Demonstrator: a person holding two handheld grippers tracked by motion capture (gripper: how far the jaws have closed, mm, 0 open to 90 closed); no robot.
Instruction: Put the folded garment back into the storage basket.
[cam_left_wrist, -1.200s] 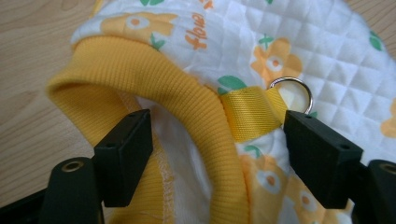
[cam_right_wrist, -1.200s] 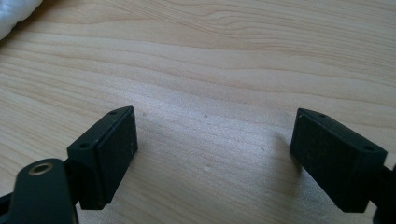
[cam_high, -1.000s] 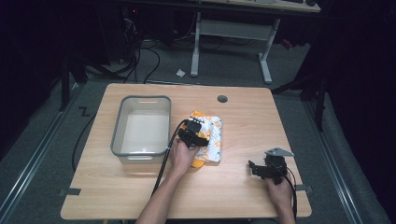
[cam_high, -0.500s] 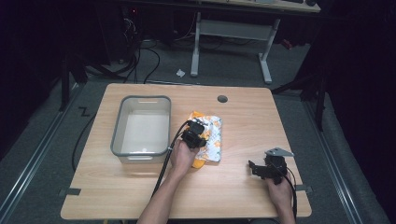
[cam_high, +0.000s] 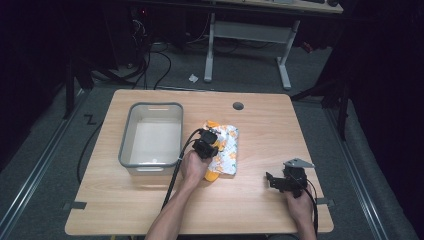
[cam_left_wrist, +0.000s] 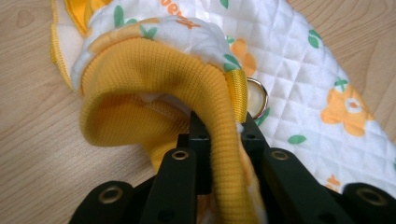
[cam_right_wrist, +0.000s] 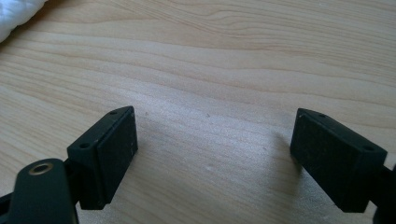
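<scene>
A small quilted white garment with orange flowers, green leaves and yellow ribbed trim lies on the table's middle. My left gripper is shut on its yellow ribbed cuff, which loops up over the jaws in the left gripper view; a metal ring shows beside it. My right gripper rests low over bare wood at the front right, open, with nothing between its pads. A white corner of the garment shows at the top left of the right gripper view.
A grey-rimmed clear bin stands left of the garment, close to my left hand. A round cable hole sits near the table's back edge. Desk legs and cables lie on the floor beyond.
My left gripper has shifted slightly on the garment's near-left edge. The right gripper has stayed in place.
</scene>
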